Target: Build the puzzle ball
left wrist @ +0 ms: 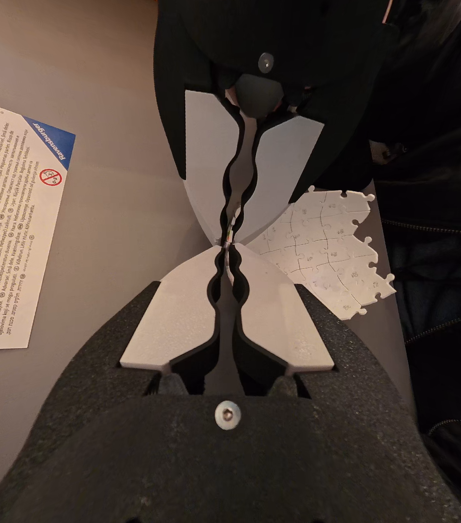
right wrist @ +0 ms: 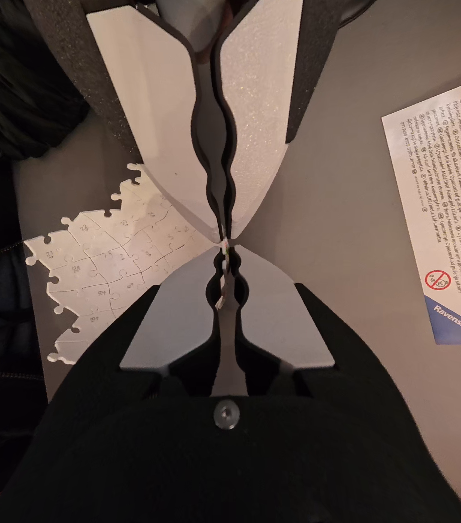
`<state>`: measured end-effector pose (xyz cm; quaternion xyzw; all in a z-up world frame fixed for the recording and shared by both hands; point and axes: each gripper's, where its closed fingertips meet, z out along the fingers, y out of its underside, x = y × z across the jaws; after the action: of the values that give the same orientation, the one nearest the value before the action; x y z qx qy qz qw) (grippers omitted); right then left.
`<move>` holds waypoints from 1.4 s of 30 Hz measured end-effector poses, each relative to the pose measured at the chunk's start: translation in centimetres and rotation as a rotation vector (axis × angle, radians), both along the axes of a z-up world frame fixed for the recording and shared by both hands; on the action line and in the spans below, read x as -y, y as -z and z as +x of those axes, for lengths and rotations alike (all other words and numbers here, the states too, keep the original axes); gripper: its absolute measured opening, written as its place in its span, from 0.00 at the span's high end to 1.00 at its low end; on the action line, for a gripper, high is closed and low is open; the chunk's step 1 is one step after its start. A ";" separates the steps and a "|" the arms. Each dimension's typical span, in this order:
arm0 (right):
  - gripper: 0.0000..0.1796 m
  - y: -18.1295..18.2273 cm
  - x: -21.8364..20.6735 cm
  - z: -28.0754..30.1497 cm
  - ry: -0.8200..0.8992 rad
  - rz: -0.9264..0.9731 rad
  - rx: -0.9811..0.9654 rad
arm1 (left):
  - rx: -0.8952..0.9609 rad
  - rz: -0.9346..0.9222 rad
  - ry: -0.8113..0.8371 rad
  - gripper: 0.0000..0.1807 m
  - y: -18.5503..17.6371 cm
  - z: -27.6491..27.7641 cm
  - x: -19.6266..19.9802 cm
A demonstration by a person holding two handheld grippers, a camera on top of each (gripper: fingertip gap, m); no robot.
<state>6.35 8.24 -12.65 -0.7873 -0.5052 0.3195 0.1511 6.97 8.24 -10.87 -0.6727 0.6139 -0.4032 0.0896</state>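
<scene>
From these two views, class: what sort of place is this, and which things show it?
Probably an indoor tabletop set up for a puzzle: a plain grey table, a joined sheet of white puzzle pieces lying on it, and a printed leaflet beside them.

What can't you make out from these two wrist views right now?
- Held puzzle piece: edge-on, pinched between both grippers' fingers in both views; printed face hidden.
- Assembled puzzle section: white backs up; near part covered by gripper fingers.
- Leaflet: cut off by frame edge.
</scene>
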 end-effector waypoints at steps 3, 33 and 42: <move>0.98 -0.1 -0.1 0.1 0.016 0.001 0.012 | 0.002 0.009 -0.006 0.98 -0.1 0.0 -0.1; 0.98 0.1 -0.2 1.6 0.043 -0.034 0.061 | -0.012 0.019 -0.020 0.99 -0.2 -0.6 -0.5; 0.86 1.0 0.2 0.2 -0.008 -0.059 -0.002 | 0.000 0.007 -0.024 0.99 -0.5 -0.7 -0.6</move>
<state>6.53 8.04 -13.65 -0.7891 -0.4985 0.3357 0.1270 6.31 8.82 -10.40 -0.6798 0.6070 -0.4000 0.0966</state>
